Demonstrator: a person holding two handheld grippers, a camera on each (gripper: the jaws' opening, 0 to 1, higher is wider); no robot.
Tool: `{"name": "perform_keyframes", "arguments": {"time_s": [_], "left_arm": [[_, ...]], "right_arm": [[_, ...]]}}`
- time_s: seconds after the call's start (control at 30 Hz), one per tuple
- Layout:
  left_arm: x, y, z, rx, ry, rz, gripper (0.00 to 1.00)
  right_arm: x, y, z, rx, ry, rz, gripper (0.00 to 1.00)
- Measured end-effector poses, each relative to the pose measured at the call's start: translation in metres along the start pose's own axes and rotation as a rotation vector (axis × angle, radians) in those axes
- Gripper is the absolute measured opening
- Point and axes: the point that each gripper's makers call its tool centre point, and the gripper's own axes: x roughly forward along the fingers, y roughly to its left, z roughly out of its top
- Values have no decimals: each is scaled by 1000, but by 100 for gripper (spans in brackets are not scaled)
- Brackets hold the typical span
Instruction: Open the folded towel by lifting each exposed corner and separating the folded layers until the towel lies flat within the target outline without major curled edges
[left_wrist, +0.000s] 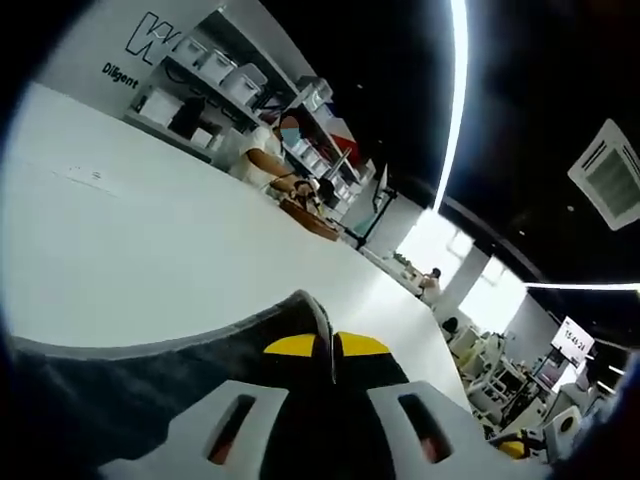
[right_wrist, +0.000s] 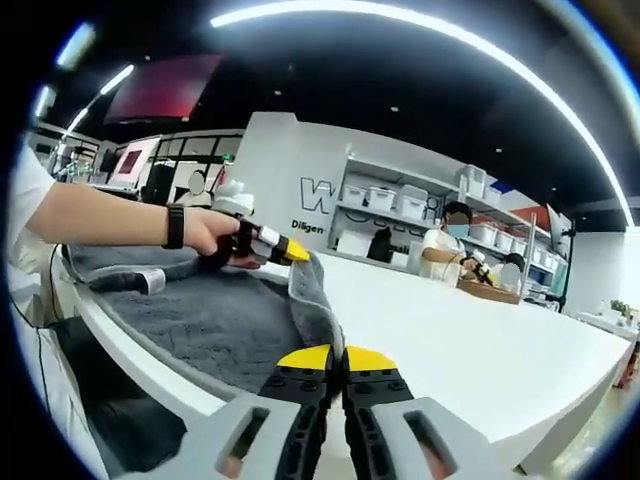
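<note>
Right gripper view: both grippers (right_wrist: 338, 357) (right_wrist: 300, 252) seemingly pinch the grey towel (right_wrist: 215, 320) on the white table (right_wrist: 460, 340); beyond it, shelving (right_wrist: 400, 215).

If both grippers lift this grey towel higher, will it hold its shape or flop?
Probably flop: the grey towel already sags between the left gripper and the right gripper. Its pile looks thick, so likely grippy. One end drapes over the white table edge and may drag.

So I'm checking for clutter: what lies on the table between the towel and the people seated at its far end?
Nothing: in the right gripper view the white table is bare between the grey towel and the seated people.
</note>
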Motion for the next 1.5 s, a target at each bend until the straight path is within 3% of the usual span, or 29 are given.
{"name": "perform_keyframes", "arguments": {"time_s": [0.43, 0.7, 0.97, 1.13, 1.37, 1.5], "left_arm": [[2, -5, -4, -17, 14, -34, 9], [0, -8, -9, -8, 25, -30, 9], [-1, -11, -9, -3, 24, -36, 9], [-3, -13, -8, -5, 23, -38, 9], [-10, -20, -19, -4, 24, -37, 8], [-12, -23, -22, 2, 24, -38, 8]], "right_arm": [[-2, -14, -10, 30, 33, -46, 0], [-2, -13, 0, 19, 7, -20, 3], [11, -3, 10, -29, -2, 36, 8], [22, -5, 3, -32, 25, 44, 14], [23, 2, 3, -36, 14, 80, 0], [23, 0, 2, -39, 14, 75, 0]]}}
